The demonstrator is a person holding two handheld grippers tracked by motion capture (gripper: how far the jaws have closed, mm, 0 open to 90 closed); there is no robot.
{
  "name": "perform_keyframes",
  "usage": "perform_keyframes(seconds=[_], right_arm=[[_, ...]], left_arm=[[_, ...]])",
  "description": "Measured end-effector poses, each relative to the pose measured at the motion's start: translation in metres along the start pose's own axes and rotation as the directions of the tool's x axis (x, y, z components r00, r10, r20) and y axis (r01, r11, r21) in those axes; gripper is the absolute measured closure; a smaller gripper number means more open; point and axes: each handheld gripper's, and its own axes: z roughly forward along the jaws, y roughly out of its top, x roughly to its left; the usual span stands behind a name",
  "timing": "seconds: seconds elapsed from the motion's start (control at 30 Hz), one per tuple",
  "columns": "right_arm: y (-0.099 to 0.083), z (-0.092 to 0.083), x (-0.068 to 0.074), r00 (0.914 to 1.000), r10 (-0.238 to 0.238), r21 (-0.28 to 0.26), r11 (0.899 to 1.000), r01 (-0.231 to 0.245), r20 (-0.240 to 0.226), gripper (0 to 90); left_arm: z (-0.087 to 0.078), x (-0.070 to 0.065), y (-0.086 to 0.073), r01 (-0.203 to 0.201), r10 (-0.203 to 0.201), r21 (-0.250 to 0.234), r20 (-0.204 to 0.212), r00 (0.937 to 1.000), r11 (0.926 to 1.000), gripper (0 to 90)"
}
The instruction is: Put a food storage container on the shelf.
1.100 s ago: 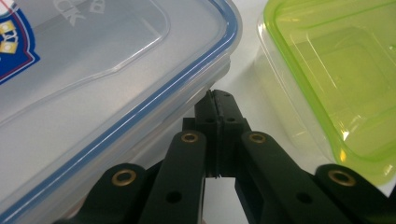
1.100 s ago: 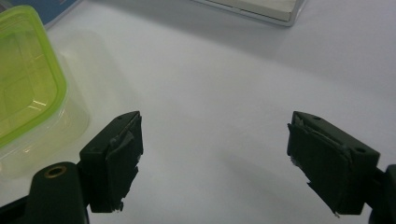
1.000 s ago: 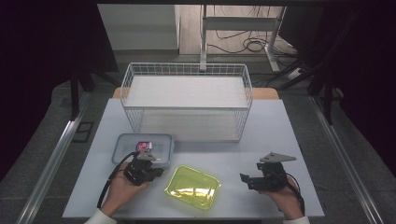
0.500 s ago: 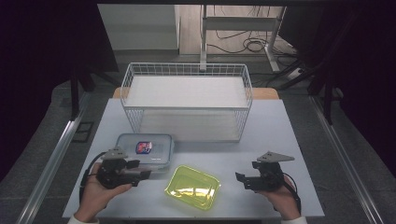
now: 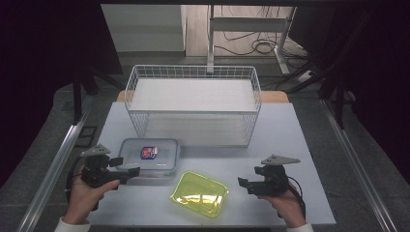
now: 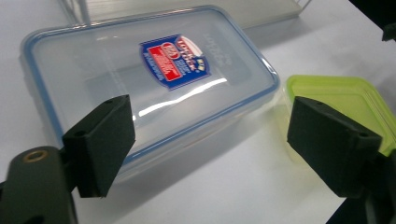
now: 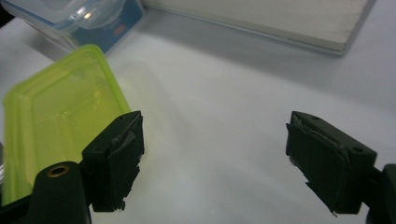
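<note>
1. Nearest the person, the left gripper (image 5: 126, 173) has just been opening; its jaws stand apart, empty, beside the clear lidded container (image 5: 149, 155).
2. Opposite, the right gripper (image 5: 244, 183) also gapes, empty, near the green lid (image 5: 199, 193).
3. Beyond them, the wire basket (image 5: 192, 72) holds neither container nor lid; loading it seems left to do.

Lab-style recording bay, white table (image 5: 290, 145) enclosed by dark curtains (image 5: 48, 72), aluminium frame rails (image 5: 53, 169), loose floor cables (image 5: 251, 46) seen behind.
</note>
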Motion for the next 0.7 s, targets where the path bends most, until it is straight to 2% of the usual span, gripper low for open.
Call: perform_keyframes(seconds=[0.17, 0.27, 0.3, 0.33, 0.4, 0.5, 0.57, 0.63, 0.7], right_arm=[[0.010, -0.002, 0.006, 0.9994, 0.002, -0.023, 1.000, -0.002, -0.035, 19.2], [0.017, 0.001, 0.011, 0.9976, 0.006, -0.028, 1.000, -0.008, -0.068, 19.2], [0.017, 0.001, 0.011, 0.9976, 0.006, -0.028, 1.000, -0.008, -0.068, 19.2], [0.021, 0.007, 0.016, 0.9967, -0.003, -0.018, 1.000, 0.001, -0.081, 19.2], [0.025, 0.013, 0.020, 0.9958, -0.008, -0.012, 1.000, 0.007, -0.091, 19.1], [0.036, 0.022, 0.028, 0.9935, -0.022, -0.006, 1.000, 0.021, -0.112, 19.1], [0.044, 0.028, 0.033, 0.9905, -0.033, -0.007, 0.999, 0.032, -0.133, 19.0], [0.052, 0.032, 0.037, 0.9883, -0.034, -0.005, 0.999, 0.034, -0.149, 18.9], [0.056, 0.034, 0.039, 0.9872, -0.035, -0.004, 0.999, 0.034, -0.156, 19.0]], left_arm=[[-0.003, 0.011, 0.003, 0.024, -0.024, -0.008, -0.004, 0.9997, 0.9997, 11.7], [-0.009, 0.028, 0.004, 0.079, -0.079, -0.027, 0.005, 0.9968, 0.9965, 10.7], [-0.009, 0.028, 0.004, 0.079, -0.079, -0.027, 0.005, 0.9968, 0.9965, 10.3], [-0.011, 0.039, 0.004, 0.118, -0.118, -0.037, 0.006, 0.9930, 0.9923, 10.1], [-0.013, 0.050, 0.002, 0.154, -0.153, -0.038, 0.011, 0.9881, 0.9874, 10.0], [-0.012, 0.061, 0.001, 0.175, -0.174, -0.039, 0.010, 0.9846, 0.9839, 10.2], [-0.009, 0.067, 0.001, 0.174, -0.174, -0.034, 0.004, 0.9847, 0.9841, 11.7], [-0.006, 0.073, 0.001, 0.194, -0.194, -0.026, 0.023, 0.9808, 0.9806, 12.4], [-0.003, 0.075, 0.001, 0.203, -0.202, -0.023, 0.017, 0.9792, 0.9790, 13.1]])
